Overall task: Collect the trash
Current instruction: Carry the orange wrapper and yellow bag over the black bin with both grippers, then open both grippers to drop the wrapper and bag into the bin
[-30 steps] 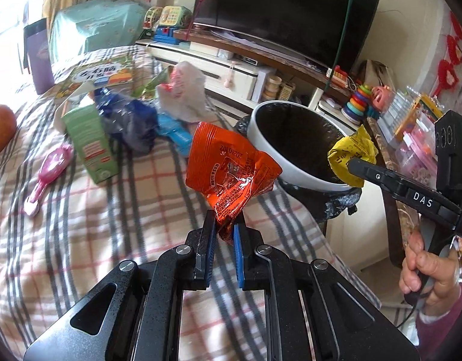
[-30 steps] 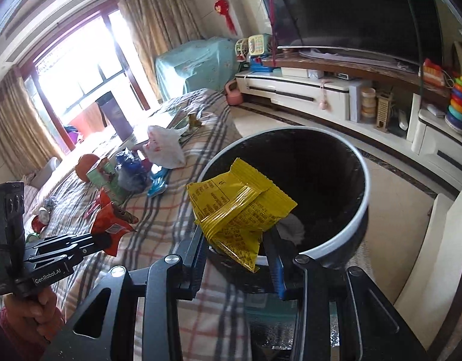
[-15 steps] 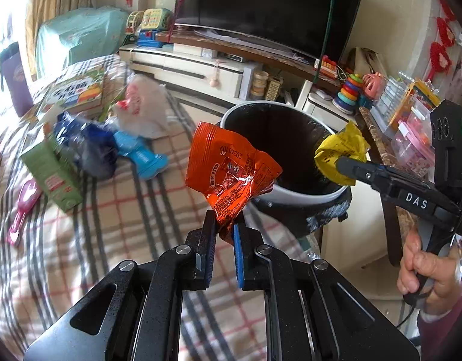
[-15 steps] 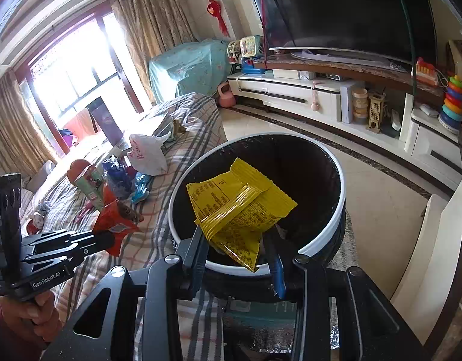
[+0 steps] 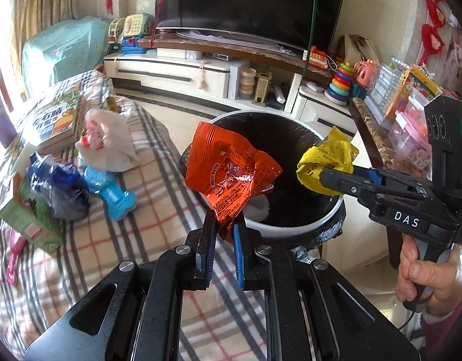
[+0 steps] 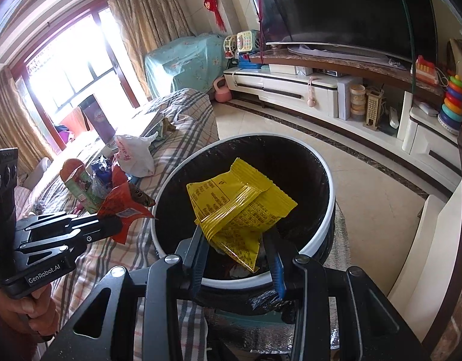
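My left gripper is shut on an orange snack wrapper and holds it over the near rim of a round bin with a white rim and a black liner. My right gripper is shut on a yellow wrapper and holds it above the bin's opening. The yellow wrapper and right gripper also show in the left wrist view. The orange wrapper and left gripper show in the right wrist view.
On the plaid-covered table lie a white plastic bag, a blue toy, a dark blue wrapper, a green carton, a pink brush and a book. A TV stand stands behind.
Both grippers have moved toward the bin with their wrappers. The orange wrapper now hangs over the bin's rim, and the yellow wrapper sits further over the opening.
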`<state>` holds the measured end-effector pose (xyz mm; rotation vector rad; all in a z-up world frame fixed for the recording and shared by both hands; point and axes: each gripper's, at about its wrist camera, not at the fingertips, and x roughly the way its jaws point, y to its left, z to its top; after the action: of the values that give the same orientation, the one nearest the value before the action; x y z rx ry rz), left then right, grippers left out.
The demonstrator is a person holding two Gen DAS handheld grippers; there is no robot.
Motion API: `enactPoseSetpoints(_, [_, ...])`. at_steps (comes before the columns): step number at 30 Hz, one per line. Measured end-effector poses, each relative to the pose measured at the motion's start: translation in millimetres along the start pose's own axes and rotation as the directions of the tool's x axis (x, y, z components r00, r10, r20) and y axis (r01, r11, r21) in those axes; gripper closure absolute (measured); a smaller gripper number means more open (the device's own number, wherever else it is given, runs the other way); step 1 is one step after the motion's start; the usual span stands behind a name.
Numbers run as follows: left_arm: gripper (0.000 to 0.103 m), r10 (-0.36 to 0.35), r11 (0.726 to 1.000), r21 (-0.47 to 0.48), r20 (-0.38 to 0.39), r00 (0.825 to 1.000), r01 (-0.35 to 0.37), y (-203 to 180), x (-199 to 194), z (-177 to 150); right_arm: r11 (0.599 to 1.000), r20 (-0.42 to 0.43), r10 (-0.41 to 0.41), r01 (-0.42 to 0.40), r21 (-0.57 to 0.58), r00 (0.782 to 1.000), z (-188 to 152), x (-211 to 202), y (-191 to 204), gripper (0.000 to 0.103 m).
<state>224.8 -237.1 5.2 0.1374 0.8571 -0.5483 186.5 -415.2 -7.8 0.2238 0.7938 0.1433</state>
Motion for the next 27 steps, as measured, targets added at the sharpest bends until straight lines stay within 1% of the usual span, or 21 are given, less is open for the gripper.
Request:
enactPoseSetpoints(7, [0.093, -0.001, 1.0, 0.02, -0.017, 1.0, 0.002, -6, 9, 9, 1.0, -0.009, 0.001, -0.001, 0.003, 1.0, 8, 6, -6, 0.066])
enactPoseSetpoints(16, [0.092, -0.002, 0.999, 0.042, -0.019, 1.0, 0.002, -14, 19, 25, 1.0, -0.035, -0.003, 0.003, 0.003, 0.999, 18, 16, -16, 0.066])
enactPoseSetpoints(19, [0.085, 0.0, 0.999, 0.04, -0.026, 1.0, 0.001, -16, 23, 30, 1.0, -0.046, -0.005, 0.005, 0.002, 0.999, 20, 20, -20, 0.063])
enactPoseSetpoints(21, [0.065, 0.003, 0.999, 0.038, -0.027, 1.0, -0.002, -16, 24, 31, 1.0, -0.057, -0.005, 0.005, 0.01, 0.998, 20, 22, -22, 0.06])
enactPoseSetpoints(22, [0.059, 0.007, 0.999, 0.035, -0.024, 1.0, -0.006, -16, 24, 31, 1.0, -0.059, -0.003, 0.004, 0.014, 0.998, 20, 22, -24, 0.058])
enactPoseSetpoints(23, [0.052, 0.01, 0.999, 0.033, -0.021, 1.0, -0.01, -15, 24, 30, 1.0, -0.059, 0.0, 0.002, 0.02, 0.998, 19, 22, -25, 0.051])
enactPoseSetpoints(24, [0.051, 0.011, 0.999, 0.031, -0.018, 1.0, -0.011, -15, 24, 29, 1.0, -0.058, 0.001, 0.0, 0.023, 0.998, 19, 22, -26, 0.046])
enactPoseSetpoints(27, [0.05, 0.016, 1.0, 0.026, -0.025, 1.0, -0.015, -14, 25, 26, 1.0, -0.052, 0.002, -0.001, 0.031, 0.999, 17, 19, -27, 0.044])
